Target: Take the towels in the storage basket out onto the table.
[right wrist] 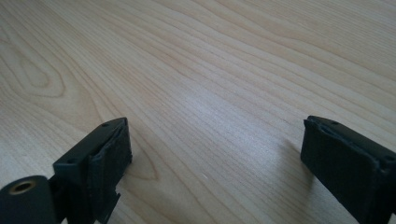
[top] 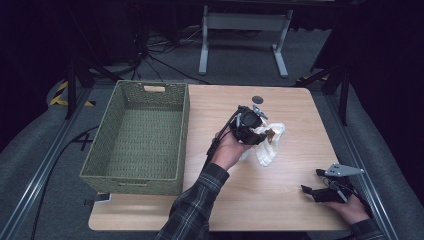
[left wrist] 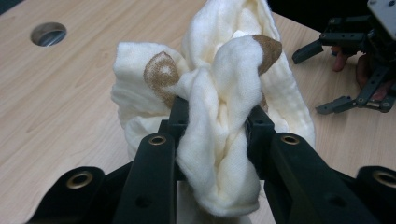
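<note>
A crumpled cream cloth [top: 267, 142] with brown markings lies bunched near the middle of the wooden table [top: 295, 210]. My left gripper [top: 262, 134] is shut on the cloth [left wrist: 219, 116], a thick fold pinched between its two black jaws. My right gripper [top: 312, 190] rests low at the table's right front corner, held by a hand, and it also appears far off in the left gripper view [left wrist: 327, 77]. Its jaws [right wrist: 215, 154] stand wide open over bare wood with nothing between them.
A green woven basket [top: 182, 135] with nothing in it sits on the left part of the table. A round cable hole [top: 257, 99] is in the tabletop behind the cloth. Floor cables and a white desk frame [top: 245, 30] lie beyond the far edge.
</note>
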Tool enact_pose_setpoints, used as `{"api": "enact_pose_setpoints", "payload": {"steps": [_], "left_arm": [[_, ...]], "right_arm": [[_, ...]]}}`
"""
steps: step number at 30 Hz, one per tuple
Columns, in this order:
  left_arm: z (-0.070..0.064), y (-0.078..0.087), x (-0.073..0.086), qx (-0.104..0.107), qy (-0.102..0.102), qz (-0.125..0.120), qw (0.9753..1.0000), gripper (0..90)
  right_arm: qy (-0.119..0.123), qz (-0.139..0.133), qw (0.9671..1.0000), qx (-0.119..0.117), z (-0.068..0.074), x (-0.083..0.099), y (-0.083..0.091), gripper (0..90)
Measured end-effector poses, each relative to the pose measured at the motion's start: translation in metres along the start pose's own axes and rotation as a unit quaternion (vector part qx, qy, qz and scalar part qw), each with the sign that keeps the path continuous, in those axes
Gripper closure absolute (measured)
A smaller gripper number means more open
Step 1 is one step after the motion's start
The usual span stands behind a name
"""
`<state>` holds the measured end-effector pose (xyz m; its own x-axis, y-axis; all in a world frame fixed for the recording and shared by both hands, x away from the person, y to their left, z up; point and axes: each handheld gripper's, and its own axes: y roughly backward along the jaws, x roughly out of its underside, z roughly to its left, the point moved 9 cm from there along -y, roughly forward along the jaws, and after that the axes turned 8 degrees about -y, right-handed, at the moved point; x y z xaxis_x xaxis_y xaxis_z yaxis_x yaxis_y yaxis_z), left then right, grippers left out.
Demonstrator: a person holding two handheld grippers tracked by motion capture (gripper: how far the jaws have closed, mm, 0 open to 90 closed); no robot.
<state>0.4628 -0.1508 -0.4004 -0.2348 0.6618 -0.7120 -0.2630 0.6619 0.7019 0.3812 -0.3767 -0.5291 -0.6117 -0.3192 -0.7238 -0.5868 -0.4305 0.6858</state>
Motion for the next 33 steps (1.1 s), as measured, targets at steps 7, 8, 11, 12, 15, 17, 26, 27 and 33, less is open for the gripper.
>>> {"api": "enact_pose_setpoints", "payload": {"steps": [7,8,11,12,15,17,26,27,33], "left_arm": [[-0.011,-0.036,0.011,0.015,0.001,0.019,0.9997,71.0],[-0.011,-0.041,0.014,0.016,-0.002,0.024,0.9996,71.0],[-0.014,-0.056,0.022,0.022,-0.001,0.036,0.9991,70.8],[-0.016,-0.061,0.025,0.025,0.001,0.041,0.9988,70.8],[-0.018,-0.07,0.032,0.031,0.002,0.05,0.9983,70.4],[-0.019,-0.075,0.035,0.034,-0.003,0.057,0.9978,69.6],[-0.016,-0.06,0.037,0.027,0.002,0.031,0.9992,29.8],[-0.015,-0.056,0.037,0.025,0.003,0.026,0.9993,28.5],[-0.007,-0.032,0.047,0.007,0.011,0.004,0.9999,27.3]], "right_arm": [[0.0,0.001,1.0,-0.001,0.0,0.0,0.0,9.0],[-0.001,0.001,1.0,-0.002,0.001,0.0,0.0,9.0],[0.0,0.0,1.0,-0.001,0.0,0.0,0.0,9.0],[0.0,0.001,1.0,-0.001,0.0,0.0,0.0,9.0],[0.0,0.001,1.0,-0.001,0.0,0.0,0.0,9.0],[0.001,0.001,1.0,-0.001,0.0,0.0,0.0,8.9],[0.001,0.002,1.0,-0.002,0.001,0.0,0.0,8.2],[0.001,0.002,1.0,-0.002,0.001,0.0,-0.001,8.1],[0.002,0.003,1.0,-0.002,0.001,0.0,-0.001,7.4]]}}
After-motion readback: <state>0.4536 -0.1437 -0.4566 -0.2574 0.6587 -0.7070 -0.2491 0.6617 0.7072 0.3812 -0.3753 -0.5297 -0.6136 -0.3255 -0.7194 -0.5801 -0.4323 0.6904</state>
